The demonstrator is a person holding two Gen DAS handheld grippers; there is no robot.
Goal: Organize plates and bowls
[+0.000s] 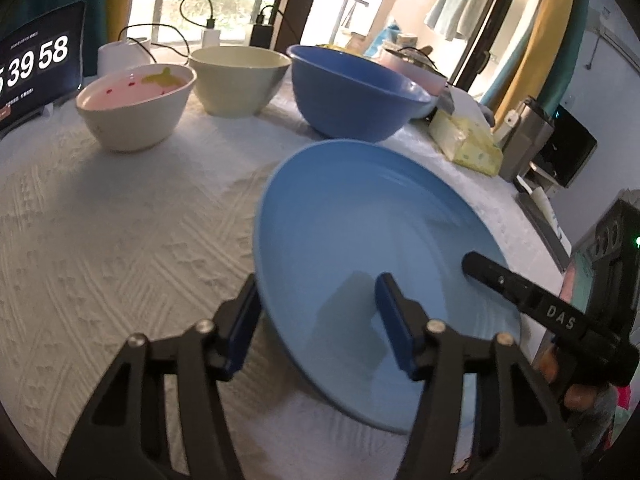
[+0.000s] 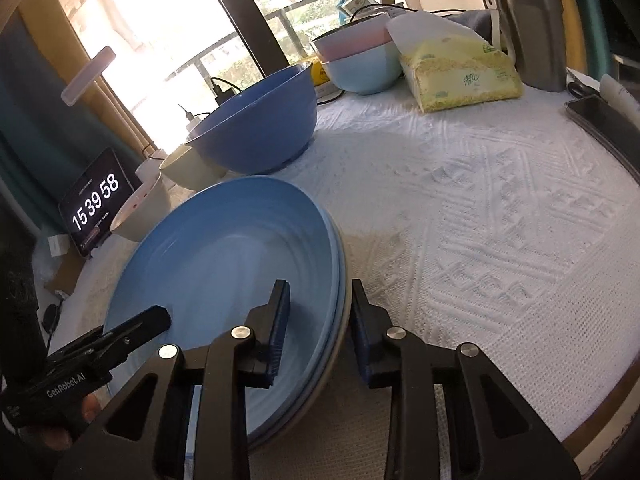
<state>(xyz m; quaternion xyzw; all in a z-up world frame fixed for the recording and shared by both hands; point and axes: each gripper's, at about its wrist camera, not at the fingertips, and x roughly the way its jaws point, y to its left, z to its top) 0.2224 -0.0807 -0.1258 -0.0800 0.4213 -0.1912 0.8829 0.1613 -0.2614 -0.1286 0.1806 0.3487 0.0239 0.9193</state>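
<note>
A stack of light blue plates (image 1: 360, 220) (image 2: 224, 248) lies on the white textured cloth. My left gripper (image 1: 316, 320) is open and straddles the stack's left rim, one finger outside and one over the plate. My right gripper (image 2: 320, 320) is open and straddles the right rim the same way. Neither is closed on the rim. Behind stand a large dark blue bowl (image 1: 352, 92) (image 2: 260, 124), a cream bowl (image 1: 240, 80) (image 2: 188, 168) and a white bowl with a pink inside (image 1: 136, 100) (image 2: 140, 212). A pink bowl nested in a light blue bowl (image 2: 360, 60) stands farther back.
A yellow tissue pack (image 1: 468, 140) (image 2: 460, 76) lies near the back right. A tablet clock (image 1: 36, 72) (image 2: 96, 208) stands at the left. A grey kettle (image 2: 528, 24) and a dark tray (image 2: 600, 116) sit at the right edge. Chargers and cables (image 1: 208, 28) lie by the window.
</note>
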